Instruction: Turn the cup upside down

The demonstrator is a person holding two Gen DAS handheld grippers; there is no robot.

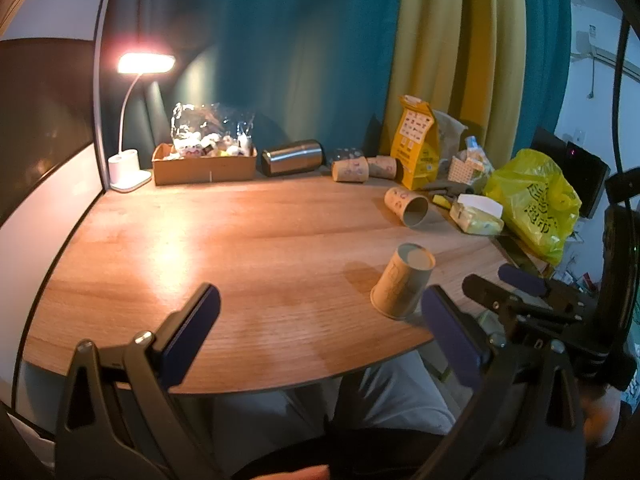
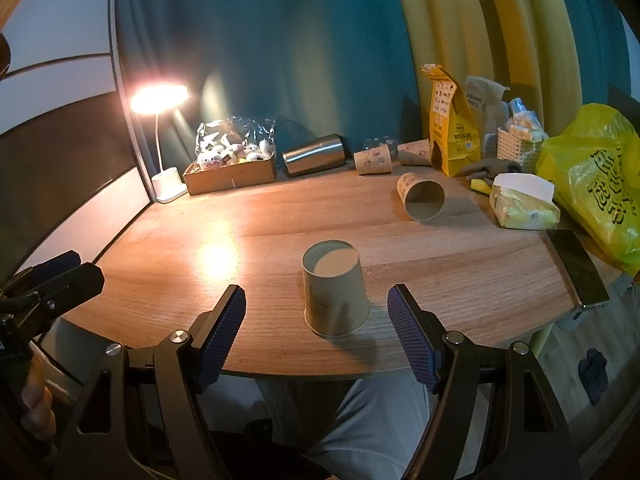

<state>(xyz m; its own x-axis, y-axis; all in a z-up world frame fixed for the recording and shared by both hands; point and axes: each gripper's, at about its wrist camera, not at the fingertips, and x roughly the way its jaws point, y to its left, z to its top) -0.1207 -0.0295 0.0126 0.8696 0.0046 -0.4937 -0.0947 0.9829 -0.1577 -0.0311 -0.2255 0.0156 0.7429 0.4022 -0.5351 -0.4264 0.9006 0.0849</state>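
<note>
A tan paper cup (image 2: 335, 292) stands upside down, base up, near the front edge of the wooden table (image 2: 248, 224); it also shows in the left wrist view (image 1: 402, 286). My right gripper (image 2: 316, 304) is open and empty, its blue pads either side of the cup and just in front of it, not touching. My left gripper (image 1: 320, 304) is open and empty over the table's front edge, left of the cup. The right gripper (image 1: 516, 284) shows beside the cup in the left wrist view.
Another paper cup (image 2: 422, 196) lies on its side at the right. Two more cups (image 2: 374, 160), a steel tumbler (image 2: 314, 155), a cardboard box (image 2: 232, 172), a lit lamp (image 2: 160, 98), yellow bags (image 2: 596, 184) and a tissue pack (image 2: 522, 204) line the back and right. A phone (image 2: 576, 266) lies at the right edge.
</note>
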